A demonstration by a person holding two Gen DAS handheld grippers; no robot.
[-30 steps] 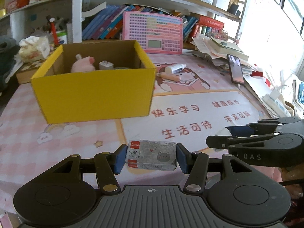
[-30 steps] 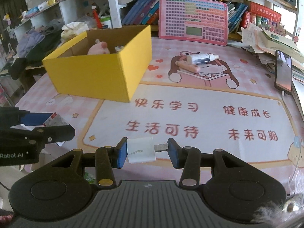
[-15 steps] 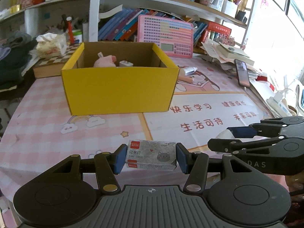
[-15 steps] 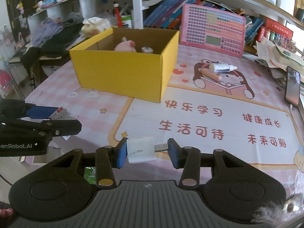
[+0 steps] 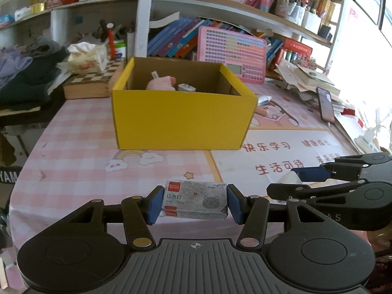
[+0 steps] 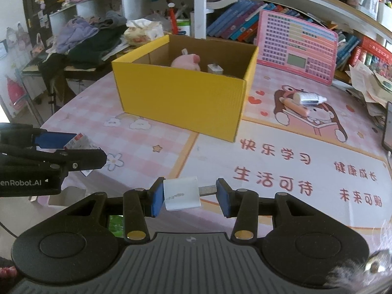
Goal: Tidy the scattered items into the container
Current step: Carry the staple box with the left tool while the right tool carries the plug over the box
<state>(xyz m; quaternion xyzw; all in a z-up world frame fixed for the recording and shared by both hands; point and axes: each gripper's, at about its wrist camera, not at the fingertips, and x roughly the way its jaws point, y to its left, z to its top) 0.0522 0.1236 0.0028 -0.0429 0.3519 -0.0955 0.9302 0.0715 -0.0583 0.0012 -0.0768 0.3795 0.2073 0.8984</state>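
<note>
My left gripper (image 5: 195,204) is shut on a silver staple box (image 5: 194,203) with a cat drawing, held above the near table edge. My right gripper (image 6: 190,193) is shut on a white USB adapter (image 6: 181,193) whose metal plug points right. The yellow cardboard box (image 5: 181,120) stands open ahead, also in the right wrist view (image 6: 181,98). Inside it lie a pink plush toy (image 6: 186,62) and a white charger (image 6: 215,69). A white tube (image 6: 309,98) and an orange stick (image 6: 295,106) lie on the mat right of the box.
A pink calculator board (image 6: 297,46) leans against the shelf behind. A phone (image 5: 327,104) and paper piles (image 5: 306,80) lie at the right. A chessboard box (image 5: 90,82), a tissue pack (image 5: 85,57) and clothes (image 5: 27,73) sit left of the box.
Both grippers have pulled back and risen with their items still held. The yellow box now looks farther away and more central in both views.
</note>
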